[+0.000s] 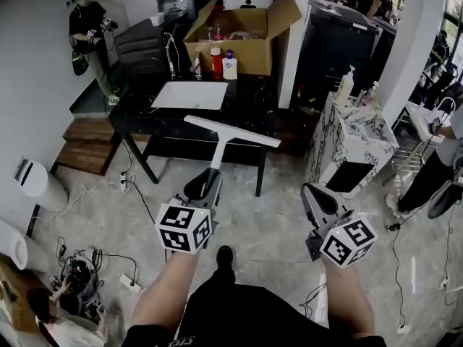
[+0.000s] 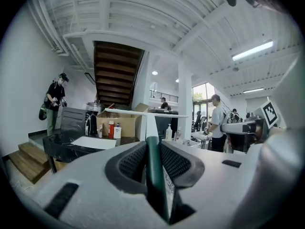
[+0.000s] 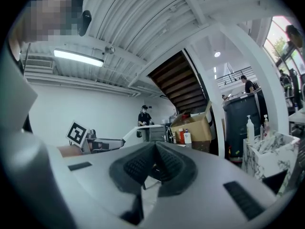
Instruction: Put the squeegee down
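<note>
We see the left gripper (image 1: 205,184) clamped on the squeegee (image 1: 231,131) by its slim green handle, white T-shaped blade forward. The right gripper (image 1: 309,190) has its ribbed black pads closed together, empty.

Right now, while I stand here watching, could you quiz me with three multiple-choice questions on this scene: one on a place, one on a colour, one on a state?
1. Where does the cardboard box stand?
A on the floor
B on the black table
C on the stairs

2. What colour is the handle of the squeegee?
A red
B green
C yellow

3. What state is the squeegee in?
A lying on the table
B lying on the floor
C held up by the left gripper

Answers:
1. B, the box sits at the back of the table.
2. B, the handle shows green between the jaws.
3. C, the left gripper is shut on it in the air.
</note>
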